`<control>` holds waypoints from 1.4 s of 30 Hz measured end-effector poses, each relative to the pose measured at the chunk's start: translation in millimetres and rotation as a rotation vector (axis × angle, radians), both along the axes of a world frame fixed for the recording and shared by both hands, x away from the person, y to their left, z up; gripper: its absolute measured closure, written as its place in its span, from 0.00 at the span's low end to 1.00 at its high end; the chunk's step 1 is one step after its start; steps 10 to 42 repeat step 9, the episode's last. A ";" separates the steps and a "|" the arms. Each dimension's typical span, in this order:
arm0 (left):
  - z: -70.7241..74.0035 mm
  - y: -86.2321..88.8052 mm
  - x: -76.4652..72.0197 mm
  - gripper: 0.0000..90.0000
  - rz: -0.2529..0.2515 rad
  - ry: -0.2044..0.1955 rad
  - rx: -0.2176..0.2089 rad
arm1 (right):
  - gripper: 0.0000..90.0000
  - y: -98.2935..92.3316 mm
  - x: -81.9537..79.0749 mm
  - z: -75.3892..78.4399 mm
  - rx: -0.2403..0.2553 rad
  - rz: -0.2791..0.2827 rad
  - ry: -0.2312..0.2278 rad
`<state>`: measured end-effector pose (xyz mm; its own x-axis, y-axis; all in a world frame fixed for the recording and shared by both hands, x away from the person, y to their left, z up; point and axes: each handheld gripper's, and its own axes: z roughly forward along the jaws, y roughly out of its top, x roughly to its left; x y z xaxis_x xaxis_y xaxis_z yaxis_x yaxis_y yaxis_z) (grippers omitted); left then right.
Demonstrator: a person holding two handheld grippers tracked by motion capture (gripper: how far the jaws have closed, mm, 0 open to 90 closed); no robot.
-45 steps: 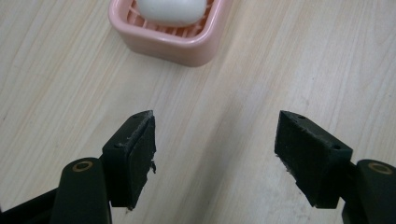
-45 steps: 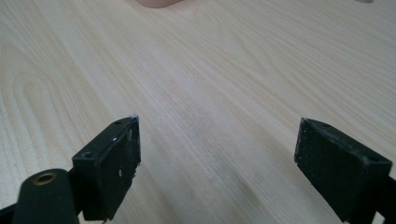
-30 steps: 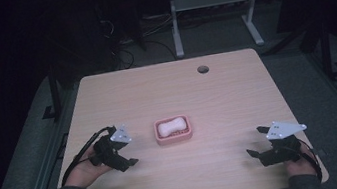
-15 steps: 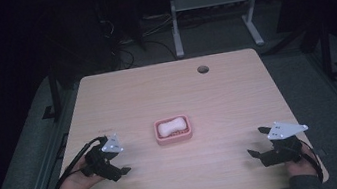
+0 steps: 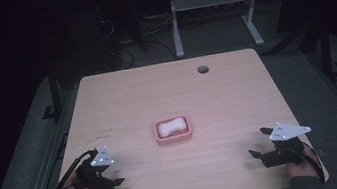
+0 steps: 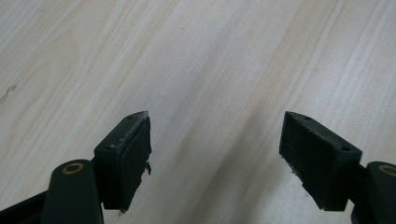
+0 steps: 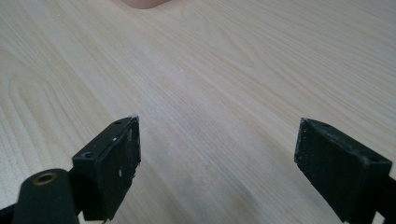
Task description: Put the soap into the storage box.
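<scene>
Light wood-grain table (image 5: pixel 226 91), rounded corners, round cable hole (image 5: pixel 202 69) near the far edge, right of centre. Pink soap dish (image 5: pixel 173 129) sits directly on the table, about mid-width, nearer the near edge than the far one; white soap bar (image 5: pixel 171 126) lies inside the dish, not on the table. Faint dark scuff marks (image 5: pixel 104 132) on the surface left of the dish. Table stands on grey carpeted floor (image 5: pixel 304 69). Dish edge also visible at the top of the right gripper view (image 7: pixel 144 3).

Pink soap dish (image 5: pixel 173 129), white soap (image 5: pixel 171 126), pale woodgrain table (image 5: pixel 166 92)
</scene>
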<state>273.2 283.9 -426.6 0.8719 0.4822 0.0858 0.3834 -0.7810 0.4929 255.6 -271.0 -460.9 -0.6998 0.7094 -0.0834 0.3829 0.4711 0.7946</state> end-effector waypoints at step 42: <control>-4.2 9.4 -3.6 0.26 0.044 -0.053 -0.025 | 0.15 -6.7 -7.4 1.0 0.040 -0.041 -0.016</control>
